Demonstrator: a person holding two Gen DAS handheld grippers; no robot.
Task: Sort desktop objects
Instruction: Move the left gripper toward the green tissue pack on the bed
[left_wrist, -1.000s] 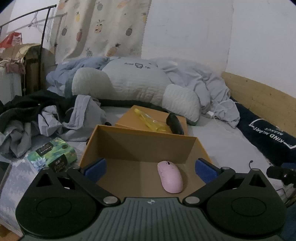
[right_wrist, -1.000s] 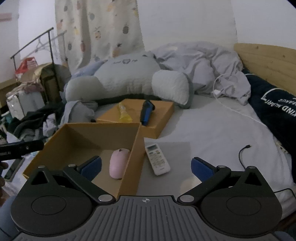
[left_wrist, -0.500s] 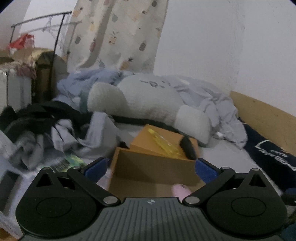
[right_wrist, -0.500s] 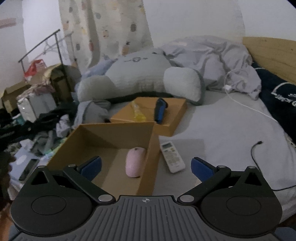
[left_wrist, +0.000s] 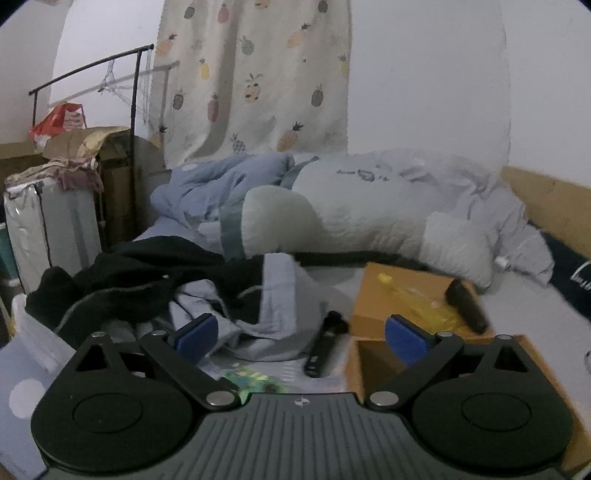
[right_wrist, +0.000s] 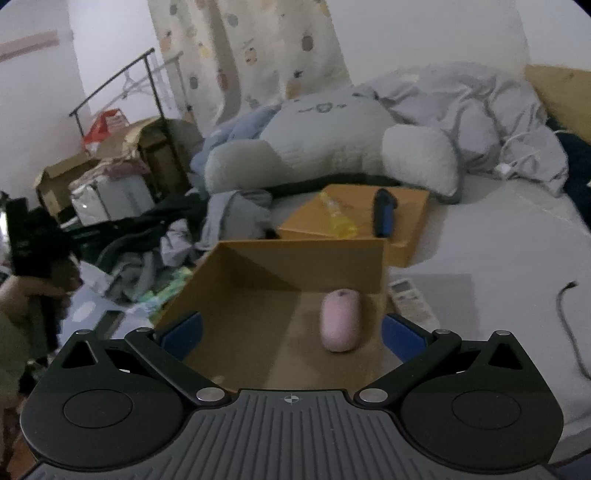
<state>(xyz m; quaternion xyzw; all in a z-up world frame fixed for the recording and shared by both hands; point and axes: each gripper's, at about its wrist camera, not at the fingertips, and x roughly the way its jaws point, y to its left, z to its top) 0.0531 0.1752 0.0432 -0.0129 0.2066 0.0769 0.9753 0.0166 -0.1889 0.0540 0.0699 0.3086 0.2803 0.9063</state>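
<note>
Both claws gape empty: right claw over the boxed mouse, left claw facing a black stick, likely next.

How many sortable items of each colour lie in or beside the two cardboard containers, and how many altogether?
Pink: 1, the mouse
Yellow: 1, the clear yellow item
Black and blue: 1, the handheld device
White: 1, the remote
Black: 1, the slim black item
Total: 5
</note>
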